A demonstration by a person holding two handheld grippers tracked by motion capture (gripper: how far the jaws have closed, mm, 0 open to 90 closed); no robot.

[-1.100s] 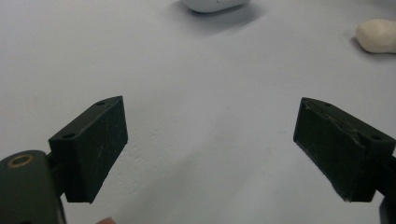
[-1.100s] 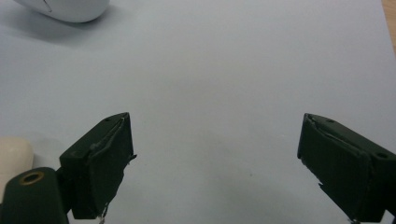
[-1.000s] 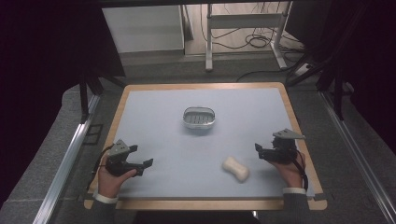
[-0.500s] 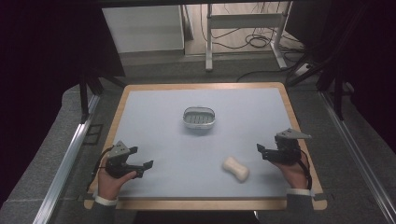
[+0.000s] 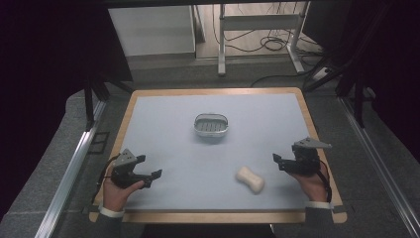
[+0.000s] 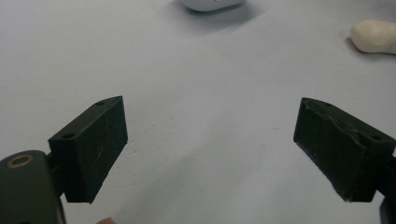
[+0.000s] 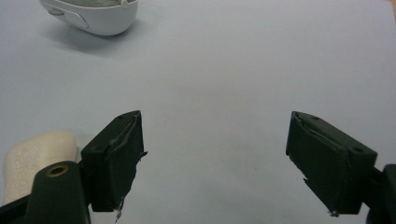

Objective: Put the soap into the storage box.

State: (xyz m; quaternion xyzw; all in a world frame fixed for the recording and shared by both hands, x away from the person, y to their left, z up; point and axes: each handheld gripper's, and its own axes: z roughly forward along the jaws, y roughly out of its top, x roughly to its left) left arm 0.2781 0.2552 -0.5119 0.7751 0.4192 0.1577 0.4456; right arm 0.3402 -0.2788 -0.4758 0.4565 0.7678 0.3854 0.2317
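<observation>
Since the earlier frames the right gripper [image 5: 281,161] has drifted slightly outward toward the table's right edge; the left gripper [image 5: 148,177] has barely shifted. Both hover over the pale blue mat [image 5: 168,129] with jaws spread wide, grasping nothing. The cream soap bar [image 5: 249,179] lies on the mat just left of the right gripper. The white soap dish [image 5: 211,126] sits mid-mat, well apart.

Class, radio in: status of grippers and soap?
Left gripper open, right gripper open, both empty. Soap bar on mat, beside right gripper. Soap dish clear ahead.
</observation>
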